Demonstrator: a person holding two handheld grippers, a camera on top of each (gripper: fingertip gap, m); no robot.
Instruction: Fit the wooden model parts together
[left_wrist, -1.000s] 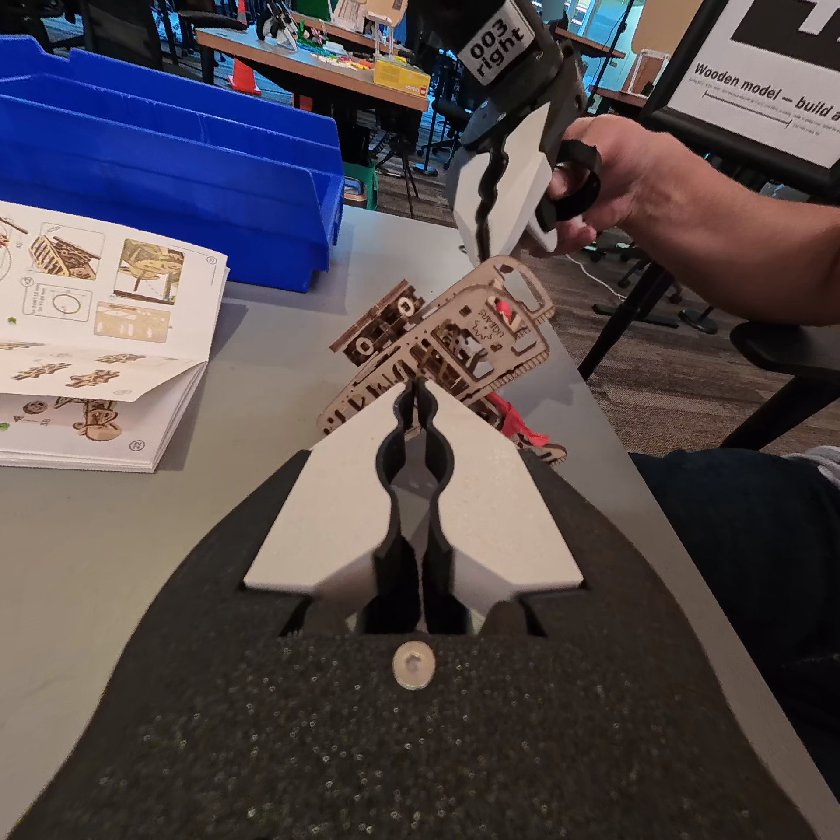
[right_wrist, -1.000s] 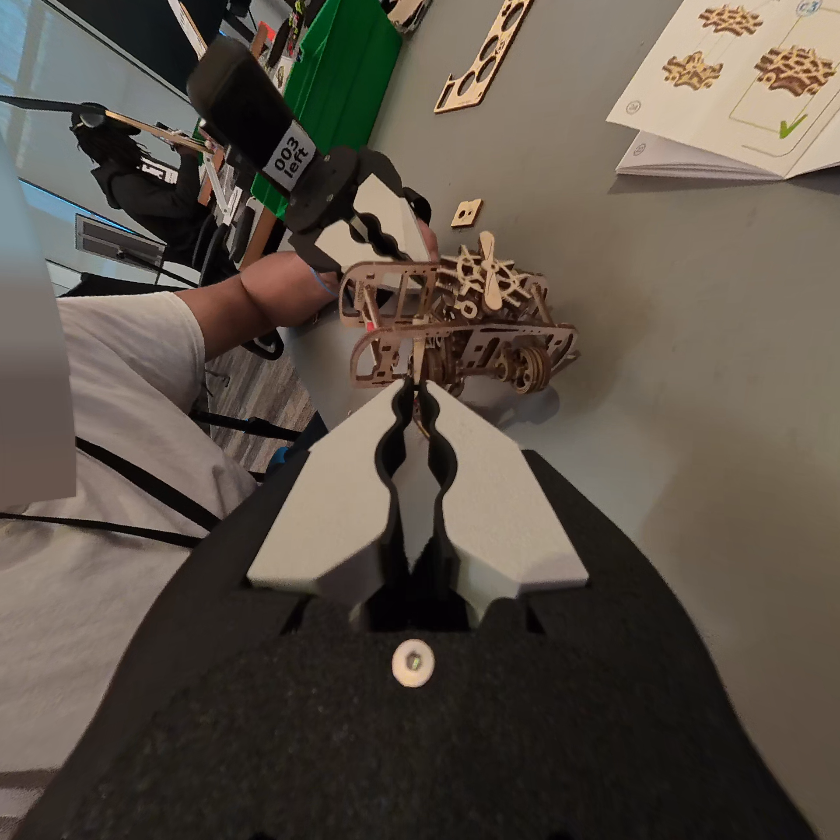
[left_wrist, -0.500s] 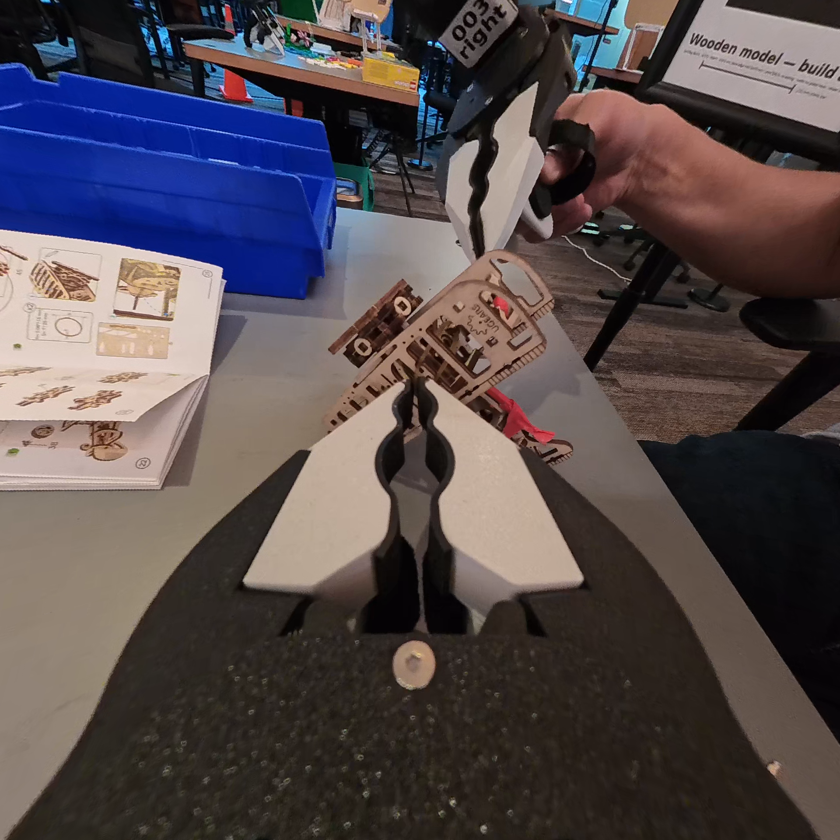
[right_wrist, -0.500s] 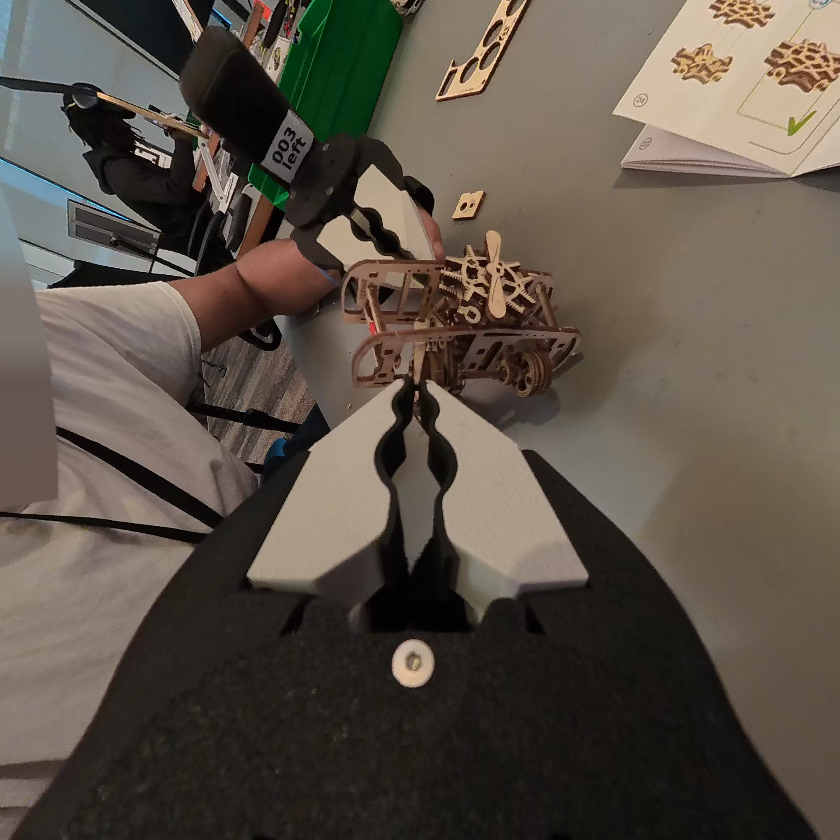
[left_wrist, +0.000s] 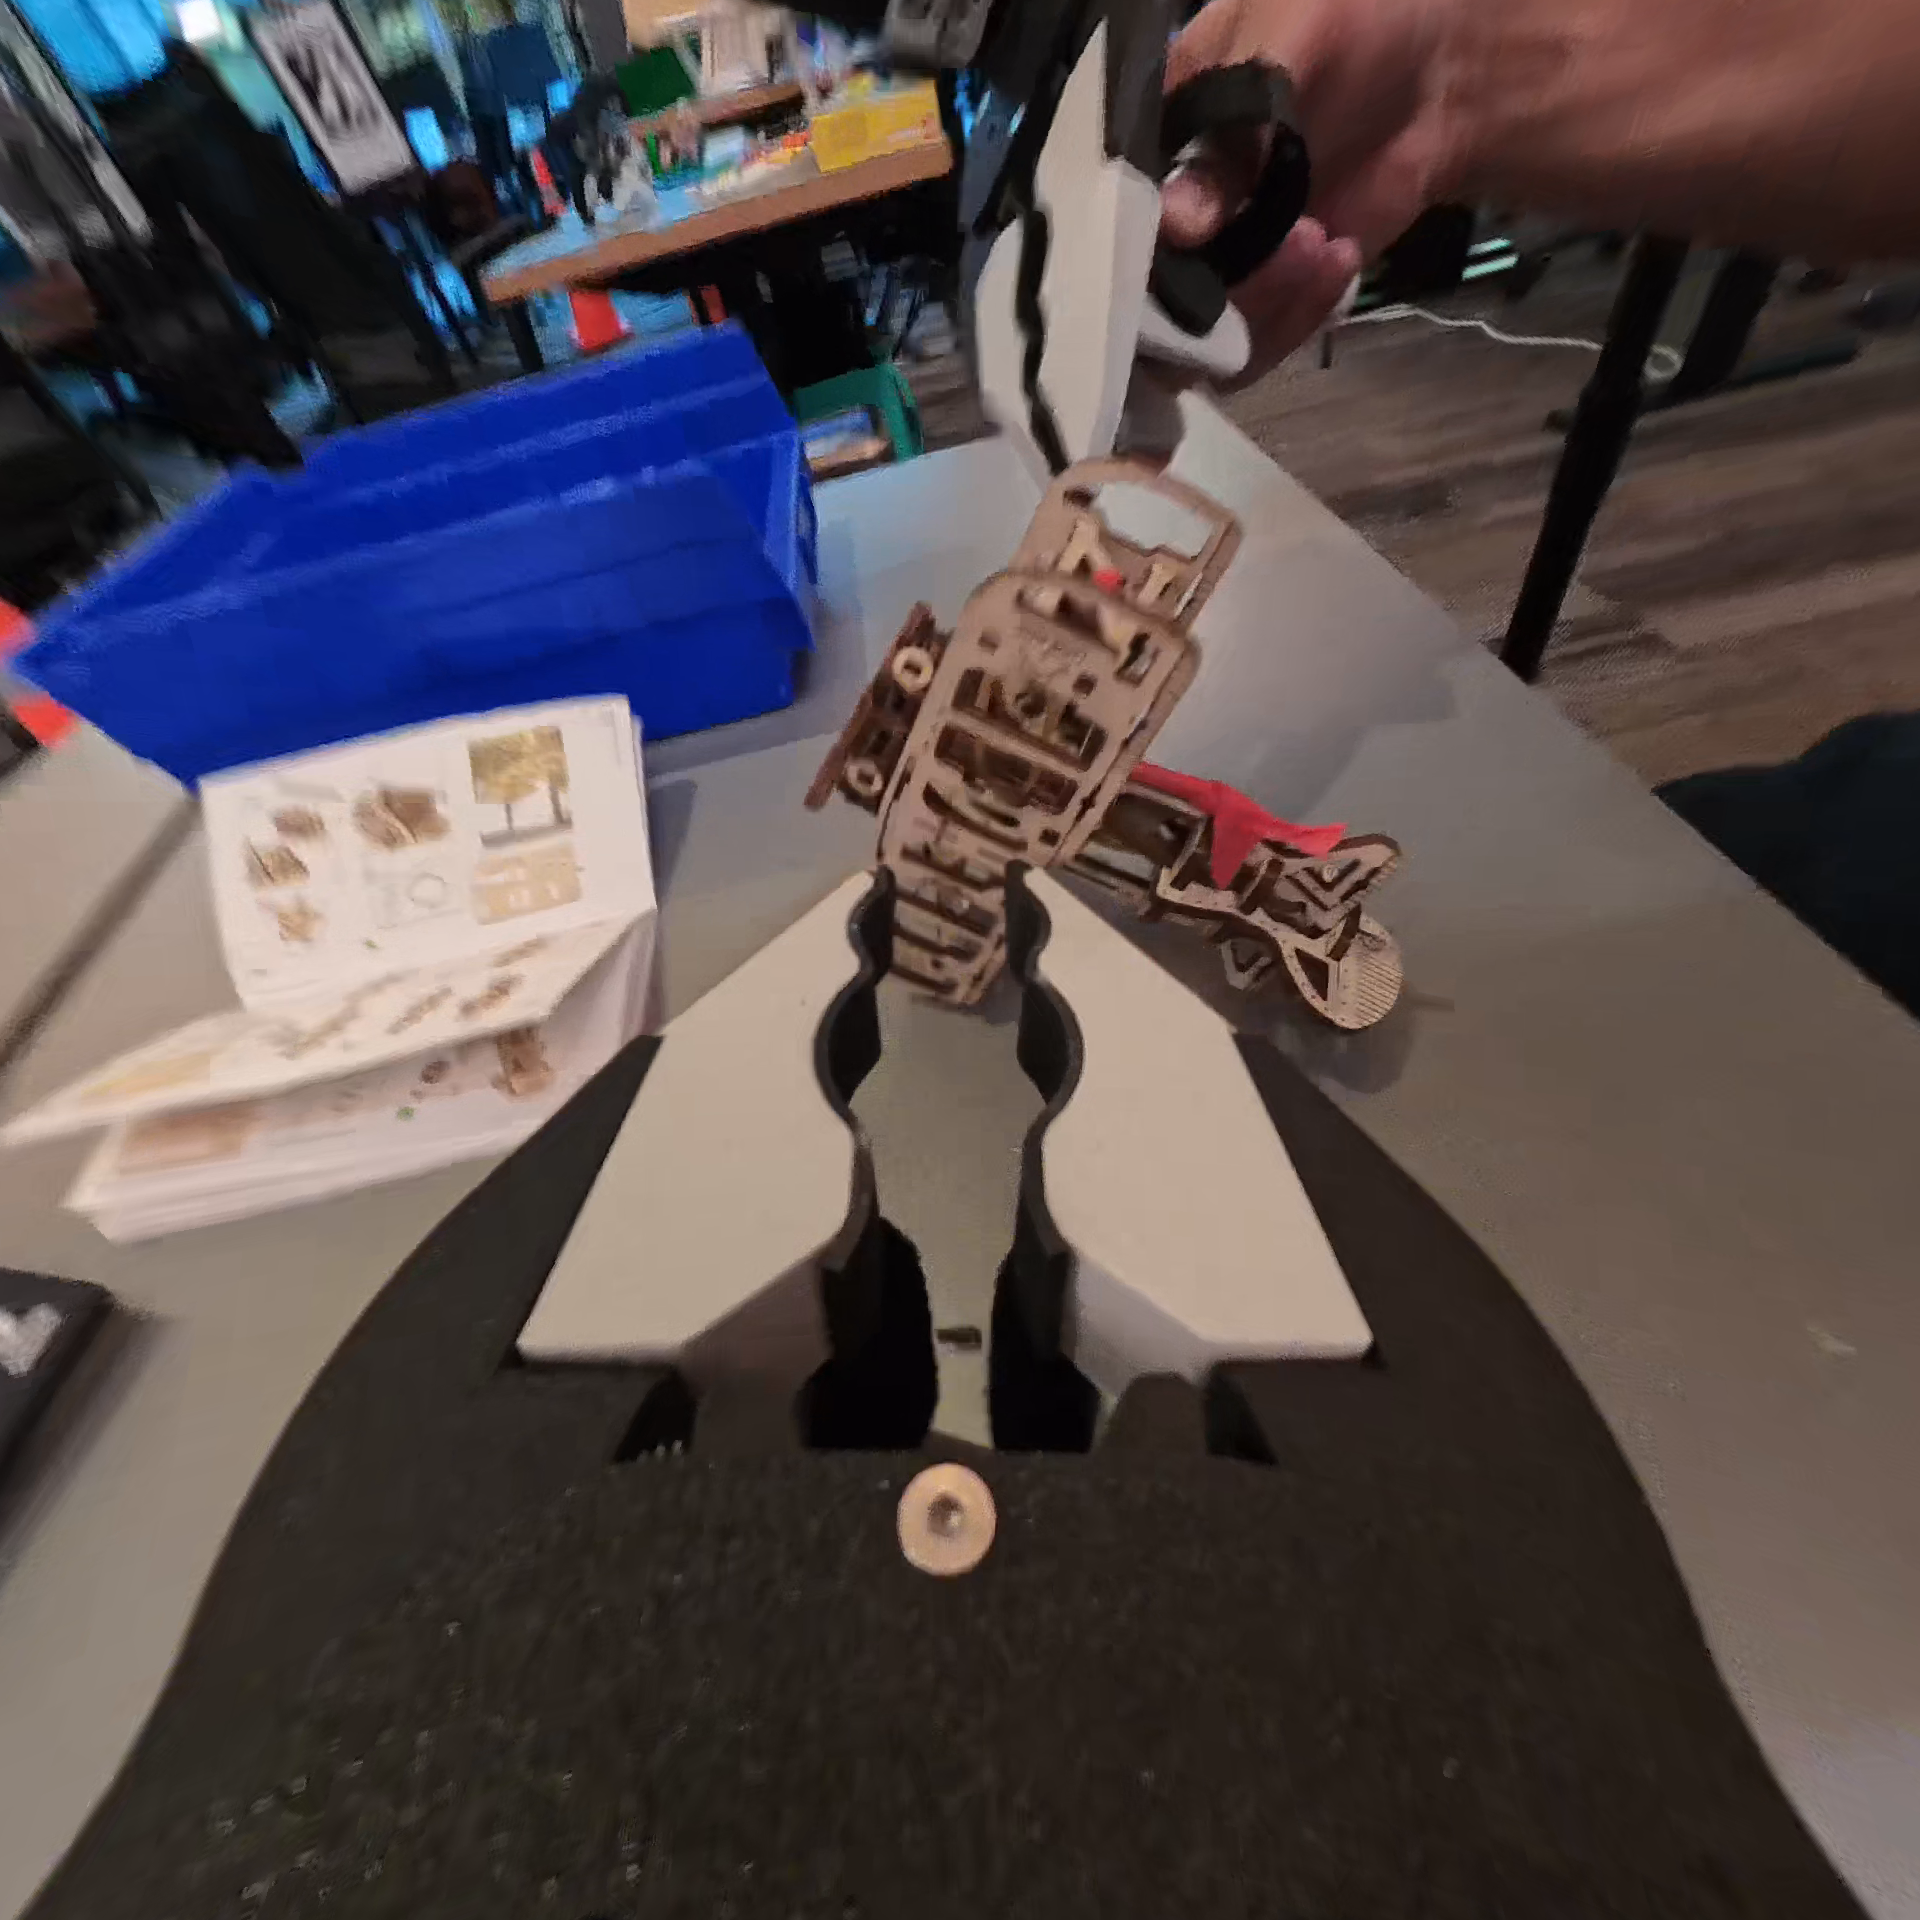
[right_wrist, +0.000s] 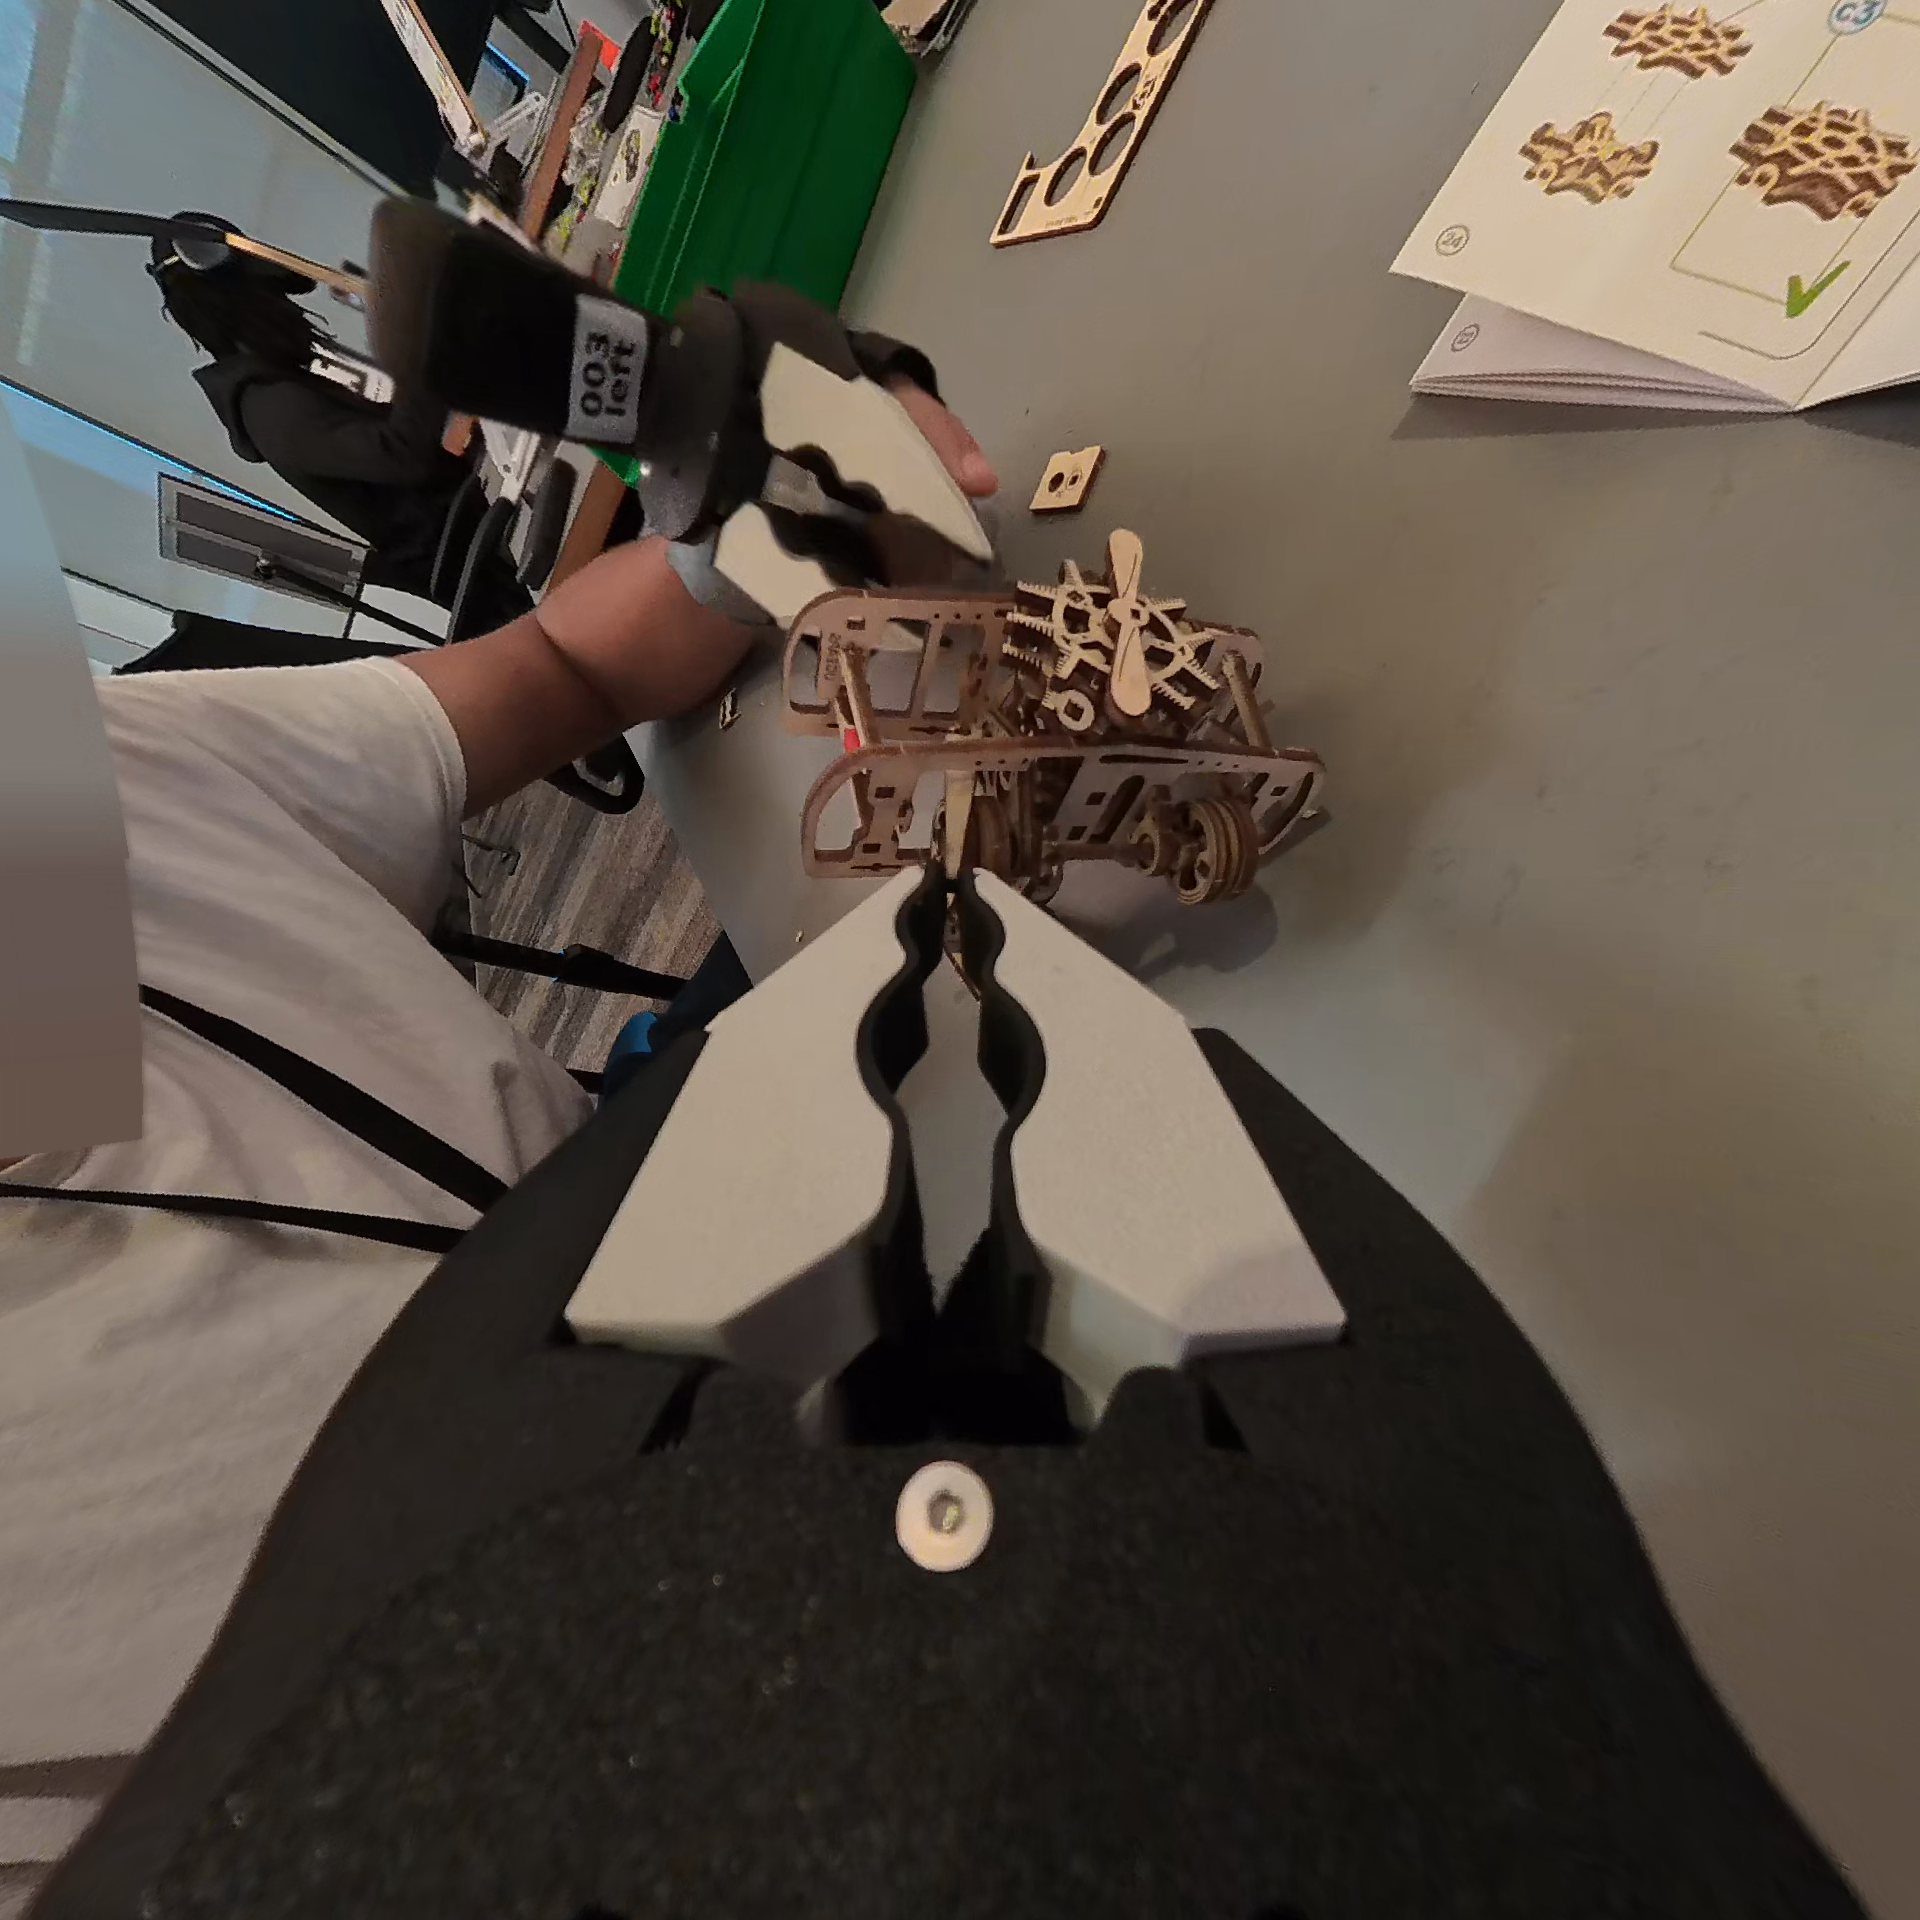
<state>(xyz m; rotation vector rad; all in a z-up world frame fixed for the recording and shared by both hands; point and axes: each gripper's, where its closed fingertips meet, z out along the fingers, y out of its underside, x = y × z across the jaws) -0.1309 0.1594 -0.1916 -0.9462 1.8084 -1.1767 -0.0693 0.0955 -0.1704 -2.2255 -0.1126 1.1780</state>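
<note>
A wooden biplane model (left_wrist: 1039, 727) with a propeller, gears, wheels and a red cloth piece stands tilted on the grey table (left_wrist: 1558, 1195). My left gripper (left_wrist: 943, 894) is open, with the lower wing end lying between its spread tips. My right gripper (right_wrist: 948, 883) is shut on a thin edge of the model's (right_wrist: 1039, 748) wing. In the left wrist view the right gripper (left_wrist: 1060, 447) pinches the top wing loop from above. In the right wrist view the left gripper (right_wrist: 883, 582) is blurred, open, beside the far wing end.
Blue bins (left_wrist: 468, 582) stand at the back left, with an open instruction booklet (left_wrist: 416, 904) in front of them. A punched wooden sheet (right_wrist: 1101, 125), a small square wooden piece (right_wrist: 1065, 480) and a green board (right_wrist: 758, 135) lie beyond the model. The table edge runs close on the person's side. About 10 cm separates my left fingertips from my right.
My left gripper has opened and let go of the wing it was shut on. The model has swung more upright, still held by the shut right gripper.
</note>
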